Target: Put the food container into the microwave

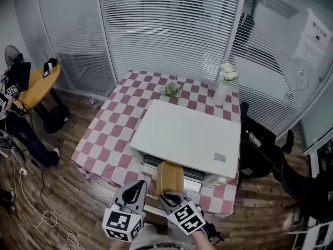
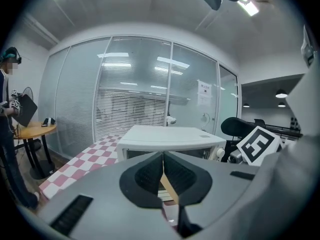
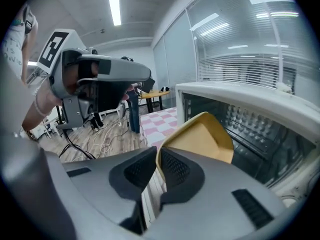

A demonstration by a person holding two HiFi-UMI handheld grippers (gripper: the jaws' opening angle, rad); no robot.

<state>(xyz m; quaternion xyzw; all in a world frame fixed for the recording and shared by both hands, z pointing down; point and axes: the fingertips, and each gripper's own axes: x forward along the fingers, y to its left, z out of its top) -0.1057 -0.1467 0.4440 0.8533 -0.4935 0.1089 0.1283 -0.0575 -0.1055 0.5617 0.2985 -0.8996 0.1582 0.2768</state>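
A white microwave (image 1: 187, 137) stands on a red-and-white checkered table (image 1: 117, 124) with its front cavity open toward me. My right gripper (image 1: 167, 196) is shut on the near rim of a tan food container (image 1: 170, 177), which is tilted at the mouth of the cavity. In the right gripper view the container (image 3: 202, 136) rises from between the jaws of the right gripper (image 3: 156, 166), in front of the dark interior of the microwave (image 3: 260, 129). My left gripper (image 1: 139, 187) hangs shut and empty just left of it. In its own view the left gripper (image 2: 162, 171) faces the microwave (image 2: 170, 136).
A white vase of flowers (image 1: 225, 85) and a small plant (image 1: 171, 89) stand on the table behind the microwave. A black chair (image 1: 265, 150) is at the right. A round yellow table (image 1: 36, 82), a person (image 1: 15, 124) and floor cables (image 1: 31, 207) are at the left.
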